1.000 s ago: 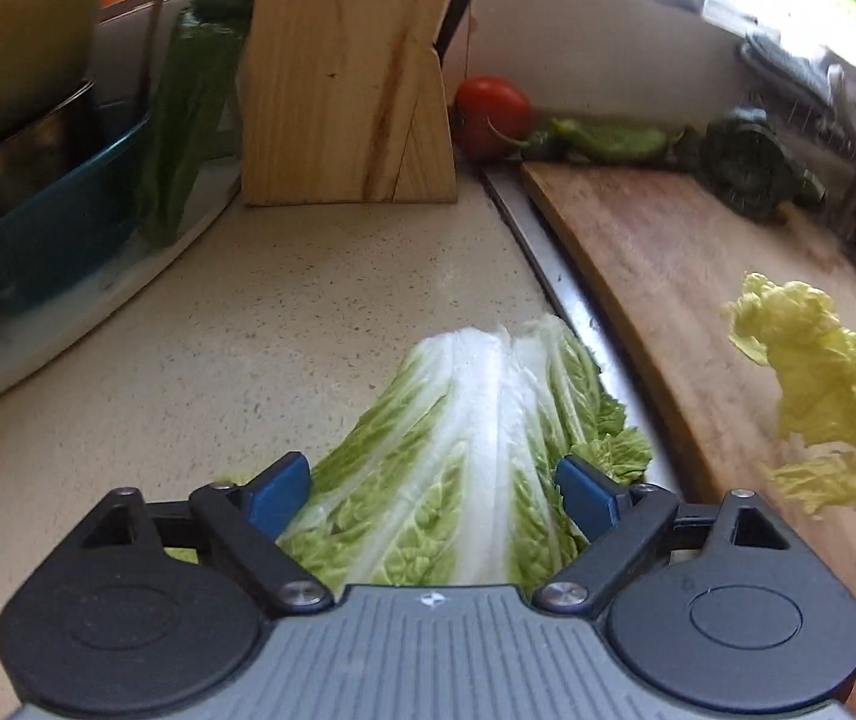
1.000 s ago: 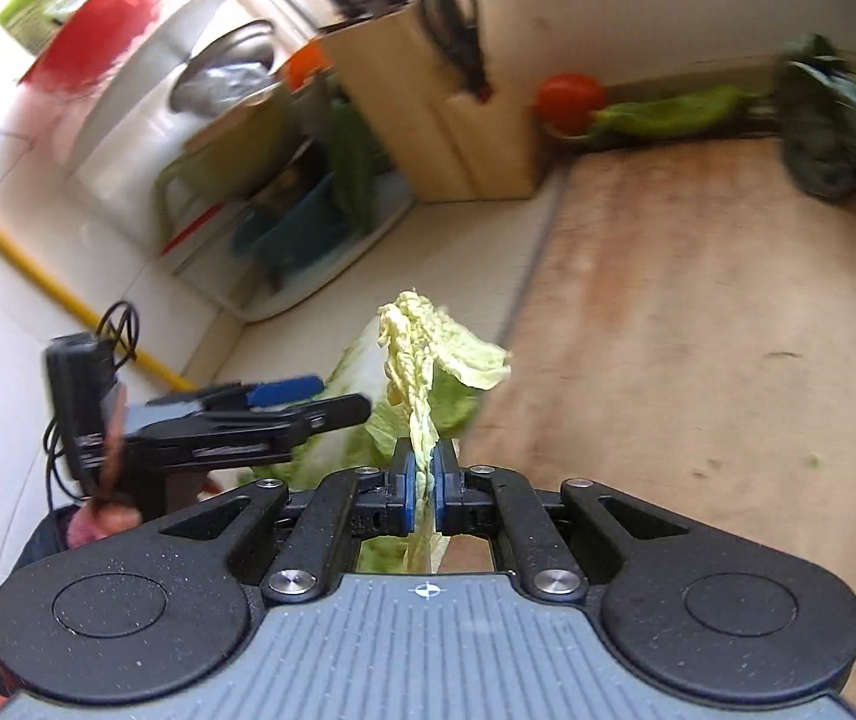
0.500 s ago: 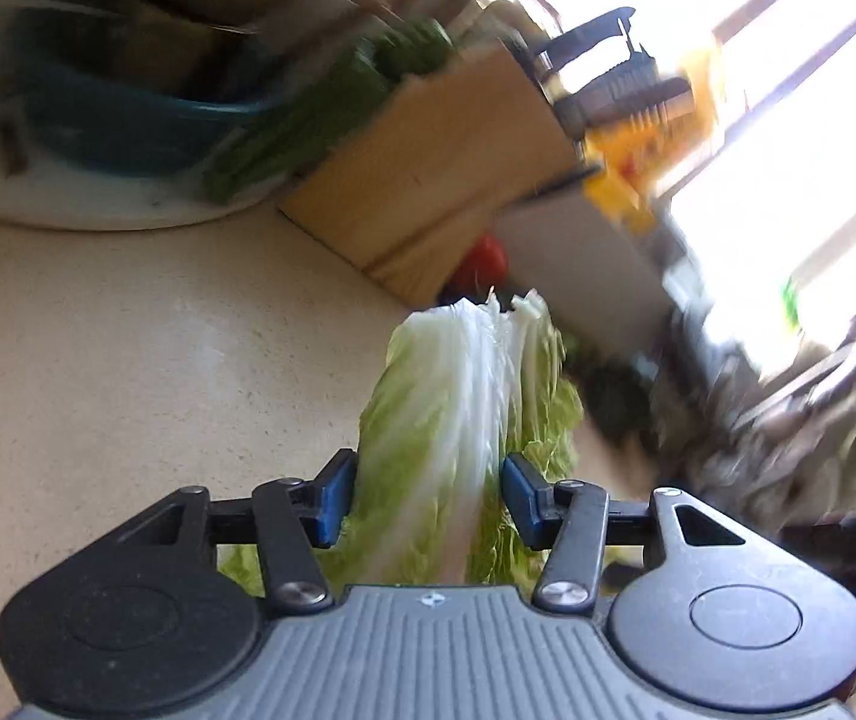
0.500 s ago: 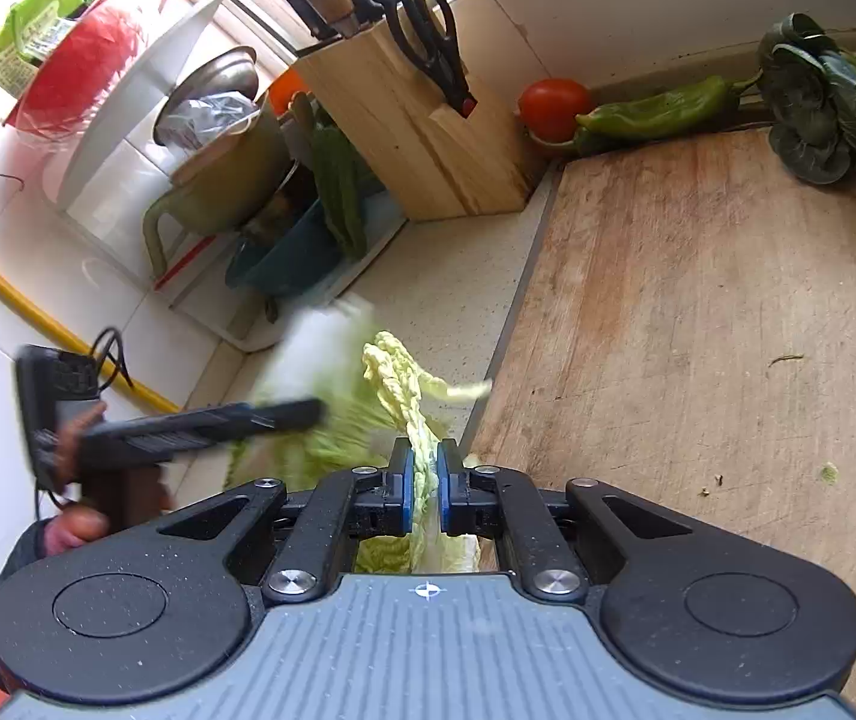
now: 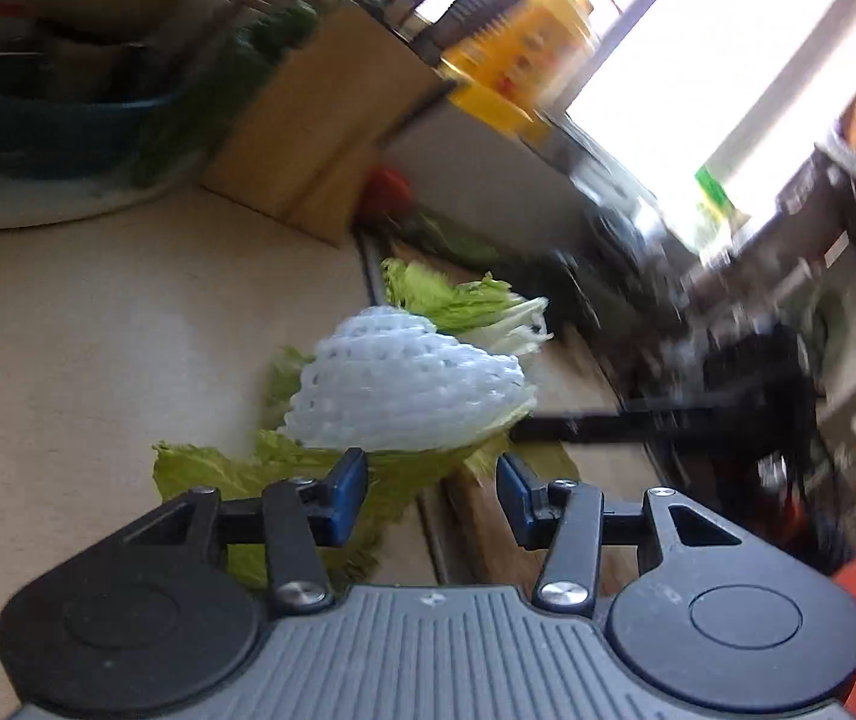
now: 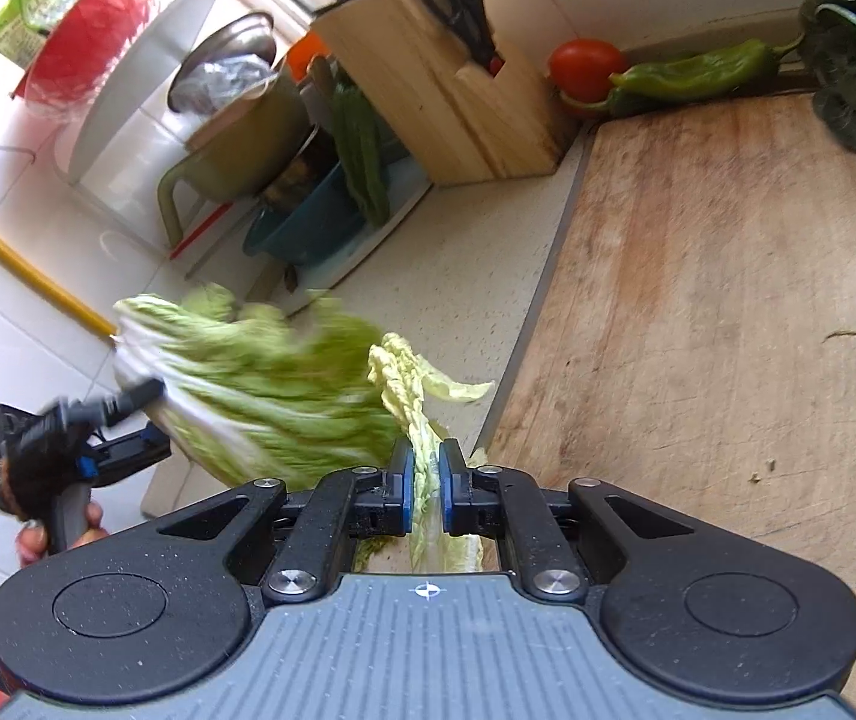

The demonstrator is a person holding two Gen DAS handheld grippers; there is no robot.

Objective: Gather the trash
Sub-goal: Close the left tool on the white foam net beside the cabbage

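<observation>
My left gripper (image 5: 431, 489) holds a large napa cabbage piece (image 5: 368, 480) between its blue pads (image 5: 349, 495); a white foam net (image 5: 404, 387) sits on the cabbage just ahead. In the right wrist view the same cabbage (image 6: 260, 390) is lifted and blurred, with the left gripper (image 6: 122, 420) at its white stem end. My right gripper (image 6: 426, 480) is shut on a pale yellow-green cabbage leaf (image 6: 410, 396), held over the counter edge beside the wooden cutting board (image 6: 728, 312).
A knife block (image 6: 452, 90) with scissors stands at the back. A tomato (image 6: 587, 69), a green pepper (image 6: 698, 75) and dark greens (image 6: 854, 72) lie along the board's far edge. A teal bowl (image 6: 302, 228) and pot (image 6: 248, 144) crowd the left.
My left gripper has closed on the cabbage and lifted it off the counter, swinging right; the foam net has come into view. My right gripper has kept its leaf and barely moved.
</observation>
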